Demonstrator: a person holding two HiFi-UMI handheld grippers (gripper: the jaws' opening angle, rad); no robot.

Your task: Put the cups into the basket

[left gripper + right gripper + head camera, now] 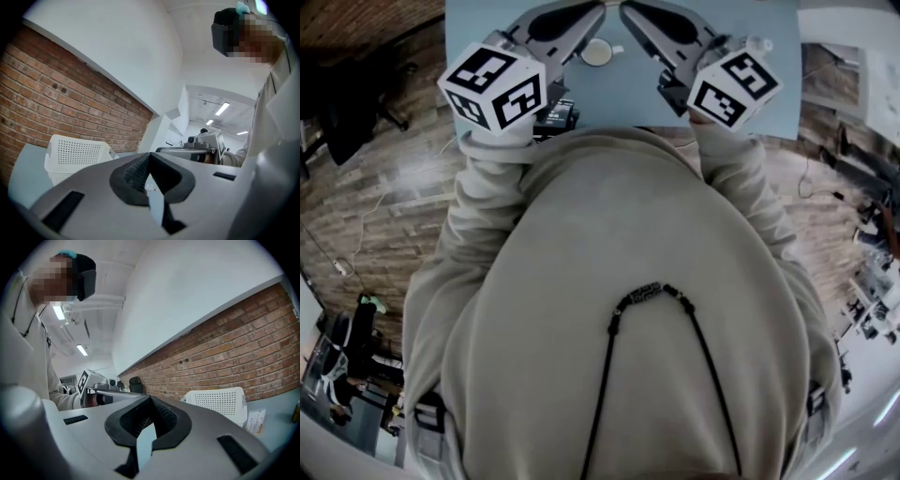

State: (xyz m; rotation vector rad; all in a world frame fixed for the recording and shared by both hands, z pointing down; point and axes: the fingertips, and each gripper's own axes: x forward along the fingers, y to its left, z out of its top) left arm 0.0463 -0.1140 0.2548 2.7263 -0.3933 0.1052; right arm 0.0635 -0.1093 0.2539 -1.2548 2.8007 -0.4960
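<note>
With jaws pinched shut and empty, the left gripper (149, 157) and right gripper (150, 399) angle toward each other above a pale blue table (487, 19). A small cream cup (598, 52) with a side handle sits untouched on the table, showing between the two tools. It looks light, hard and glazed, so probably slippery and breakable. Its rim wall or handle seems the surest hold. The white perforated plastic basket (77, 152) stands farther off, by the rough brick wall (56, 93).
</note>
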